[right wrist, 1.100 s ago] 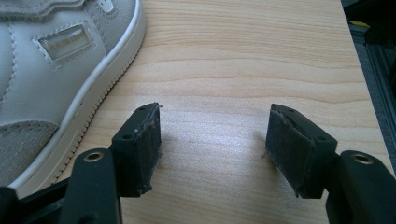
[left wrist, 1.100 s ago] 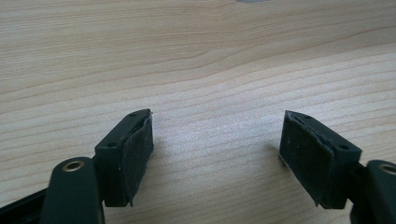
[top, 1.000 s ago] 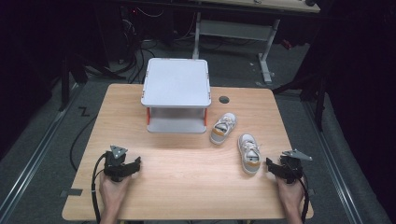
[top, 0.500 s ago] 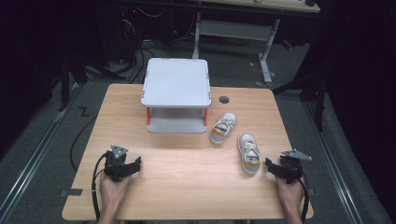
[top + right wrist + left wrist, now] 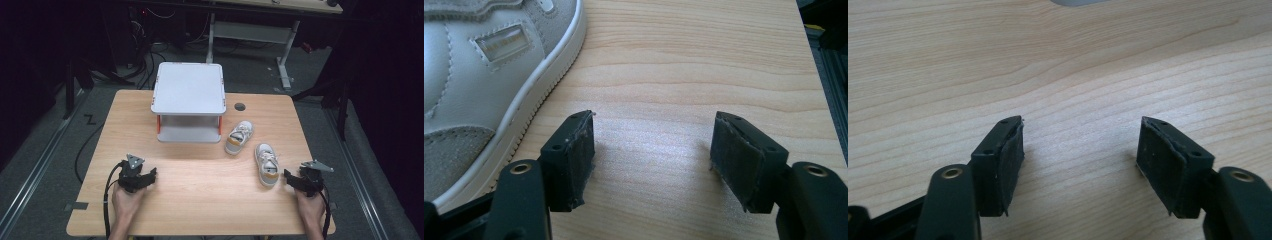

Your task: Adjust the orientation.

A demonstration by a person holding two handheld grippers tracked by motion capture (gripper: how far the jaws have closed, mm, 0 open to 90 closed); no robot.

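Note:
Two small white sneakers lie on the wooden table: one near the right side, the other just behind it by the shelf. My right gripper rests on the table right of the nearer sneaker, pointing at its heel. Its own view has the jaws open over bare wood, with the sneaker's side just left of them, apart. My left gripper sits at the front left. Its jaws are open and have just been closing, with nothing but wood grain between them.
A white two-level shelf with red posts stands at the back centre of the table. A dark round hole lies right of it. Cables trail from both grippers over the table's front edge. The right table edge is close to my right gripper.

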